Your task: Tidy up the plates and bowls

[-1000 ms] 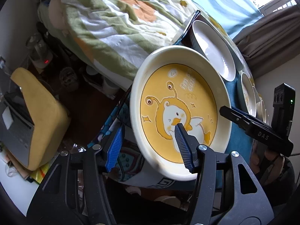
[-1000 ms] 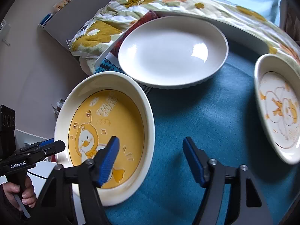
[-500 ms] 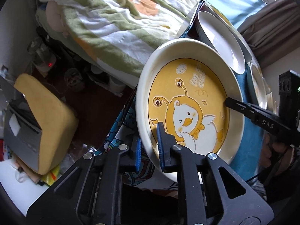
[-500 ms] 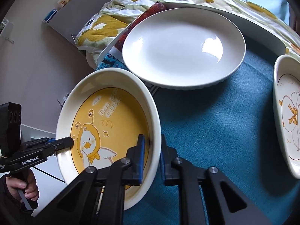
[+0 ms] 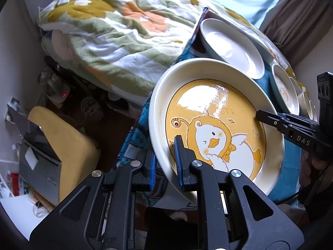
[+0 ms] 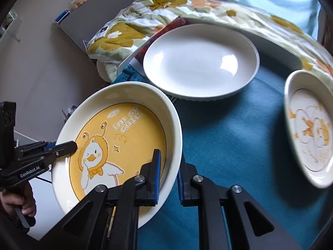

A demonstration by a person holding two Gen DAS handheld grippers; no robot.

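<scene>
Both grippers closed since earlier: left hand-held gripper (image 5: 165, 162) and right hand-held gripper (image 6: 169, 173) pinched duck plate (image 6: 124, 137) rims | near-left, teal tabletop (image 6: 229, 145) | floral blanket (image 5: 116, 25) far | writing "I'm so cute"

One second ago both grippers were standing open at the yellow duck plate (image 6: 122, 145). Now the left gripper (image 5: 165, 162) is pinching the rim on its side, and the right gripper (image 6: 168, 175) is pinching the opposite rim. The plate is tilting up more than before on the blue cloth (image 6: 229, 150), and in the right wrist view the white plate (image 6: 199, 62) is sitting lower.
</scene>
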